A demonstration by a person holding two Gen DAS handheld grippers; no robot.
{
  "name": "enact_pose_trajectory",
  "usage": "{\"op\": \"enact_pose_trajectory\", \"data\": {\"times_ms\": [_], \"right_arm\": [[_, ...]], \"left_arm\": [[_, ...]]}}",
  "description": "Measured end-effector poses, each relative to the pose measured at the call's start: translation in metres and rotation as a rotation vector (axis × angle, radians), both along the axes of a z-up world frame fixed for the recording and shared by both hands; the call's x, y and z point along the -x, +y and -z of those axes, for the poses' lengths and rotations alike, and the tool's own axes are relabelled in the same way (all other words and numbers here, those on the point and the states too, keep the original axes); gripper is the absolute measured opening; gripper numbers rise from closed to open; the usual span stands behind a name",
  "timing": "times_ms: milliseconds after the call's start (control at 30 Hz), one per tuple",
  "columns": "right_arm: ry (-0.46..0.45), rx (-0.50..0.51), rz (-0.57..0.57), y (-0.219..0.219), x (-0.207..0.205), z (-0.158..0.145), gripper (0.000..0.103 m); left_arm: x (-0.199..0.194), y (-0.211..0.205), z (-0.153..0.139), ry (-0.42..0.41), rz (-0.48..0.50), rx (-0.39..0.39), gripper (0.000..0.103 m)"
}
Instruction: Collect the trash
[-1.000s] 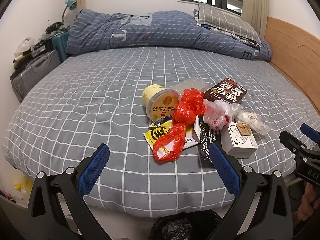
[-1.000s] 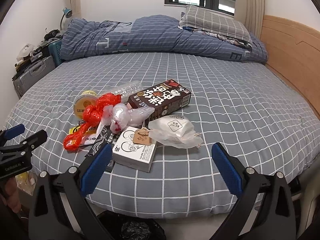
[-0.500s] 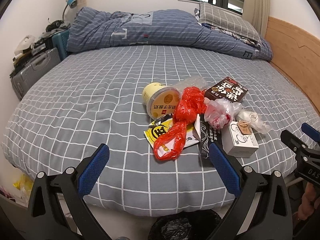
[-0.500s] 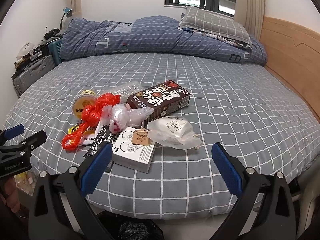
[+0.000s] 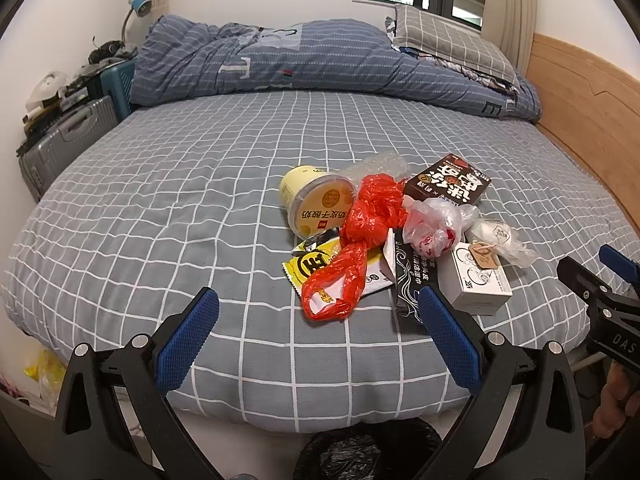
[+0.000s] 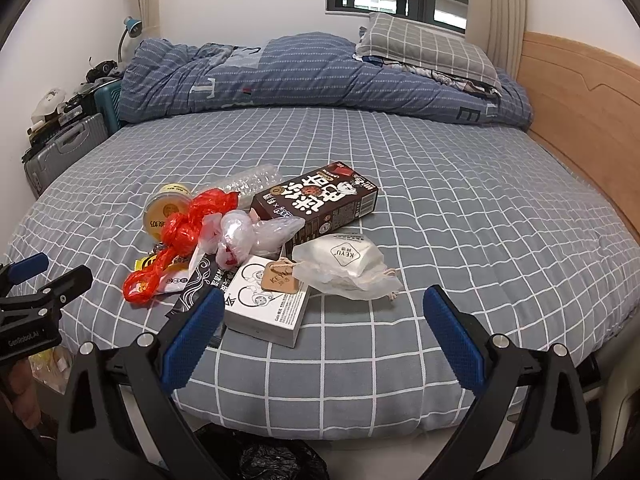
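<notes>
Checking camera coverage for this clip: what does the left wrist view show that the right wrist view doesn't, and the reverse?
Only the left wrist view shows the yellow snack wrapper nearly whole, and the right claw at its right edge. Only the right wrist view shows the white pouch unobstructed, and the left claw at its left edge. Both show the bed, the red plastic bag, yellow cup, brown carton, white box, and the black bin bag below the bed edge.

- Bed (image 5: 168, 184) with a grey, white-checked sheet.
- Far end: rumpled blue duvet (image 5: 304, 60), checked pillow (image 5: 448, 44).
- Near edge, 1 cluster: yellow cup (image 5: 316, 200), red bag (image 5: 368, 216), dark carton (image 6: 320, 204), white box (image 6: 268, 304), white pouch (image 6: 344, 264).
</notes>
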State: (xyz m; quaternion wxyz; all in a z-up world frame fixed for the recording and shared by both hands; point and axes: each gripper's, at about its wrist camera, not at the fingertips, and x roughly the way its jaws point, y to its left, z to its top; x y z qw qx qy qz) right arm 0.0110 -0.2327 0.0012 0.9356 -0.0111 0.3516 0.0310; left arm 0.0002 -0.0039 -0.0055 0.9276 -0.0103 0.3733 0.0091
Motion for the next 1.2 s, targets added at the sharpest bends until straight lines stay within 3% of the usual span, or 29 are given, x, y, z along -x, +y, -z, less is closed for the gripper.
{"op": "enact_pose_trajectory", "data": {"times_ms": [900,1200], "right_arm": [[0.0,-0.001,0.002,-0.0016,0.0,0.0,0.096],[0.002,-0.021,0.013,-0.0085,-0.0089,-0.0049,0.096]], "left_arm": [[-0.0005,0.001,0.0012,0.011,0.004,0.007,0.097],[-0.0094,-0.0046,0.0004,0.006,0.018,-0.028,0.097]]}}
